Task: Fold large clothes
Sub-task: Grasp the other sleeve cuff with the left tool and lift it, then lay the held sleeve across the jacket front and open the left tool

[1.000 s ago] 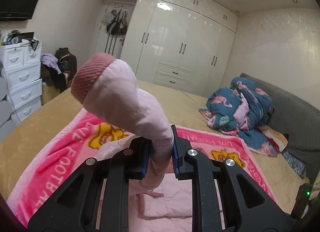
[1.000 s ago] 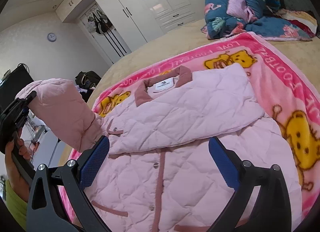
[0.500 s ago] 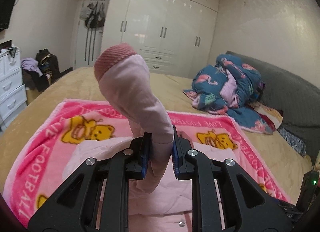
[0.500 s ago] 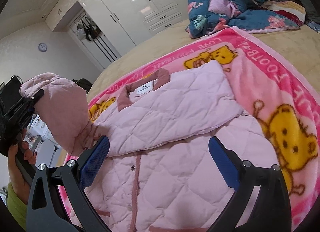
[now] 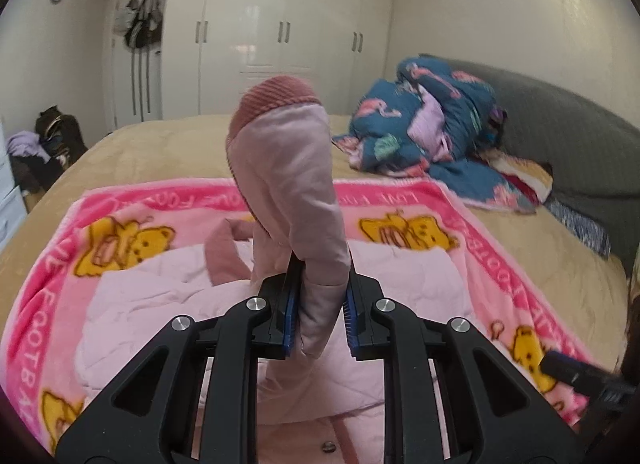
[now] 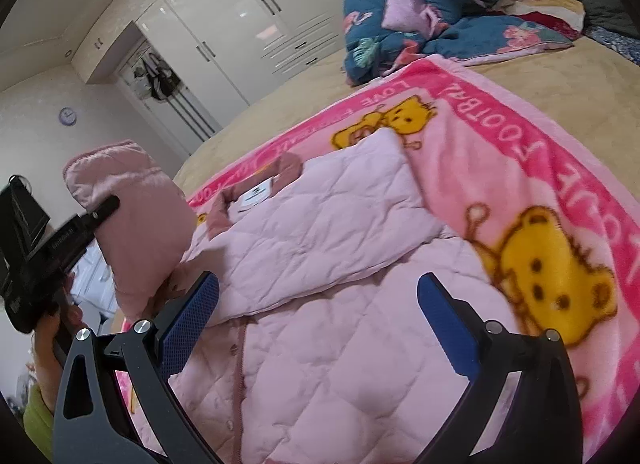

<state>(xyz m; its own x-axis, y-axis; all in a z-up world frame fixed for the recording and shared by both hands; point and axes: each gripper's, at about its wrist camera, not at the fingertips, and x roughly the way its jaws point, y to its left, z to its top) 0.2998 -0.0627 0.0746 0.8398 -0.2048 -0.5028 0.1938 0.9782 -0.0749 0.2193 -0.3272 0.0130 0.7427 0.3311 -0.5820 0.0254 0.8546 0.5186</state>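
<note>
A pale pink quilted jacket (image 6: 328, 328) lies front-up on a pink bear blanket (image 6: 520, 168), its right sleeve folded across the chest. My left gripper (image 5: 318, 316) is shut on the jacket's left sleeve (image 5: 288, 168), holding it upright with the knitted cuff on top, above the jacket body (image 5: 160, 296). In the right wrist view the held sleeve (image 6: 136, 216) stands at the left. My right gripper (image 6: 318, 320) is open and empty, hovering over the jacket's button front.
The blanket (image 5: 500, 264) lies on a tan bed (image 5: 160, 144). A blue flamingo quilt (image 5: 432, 132) is heaped at the far right by a grey headboard (image 5: 580, 152). White wardrobes (image 5: 288, 44) line the far wall. Bags (image 5: 48, 144) sit at left.
My left gripper has carried the sleeve rightward, over the jacket toward its middle. My right gripper has stayed open and moved slightly nearer over the jacket front.
</note>
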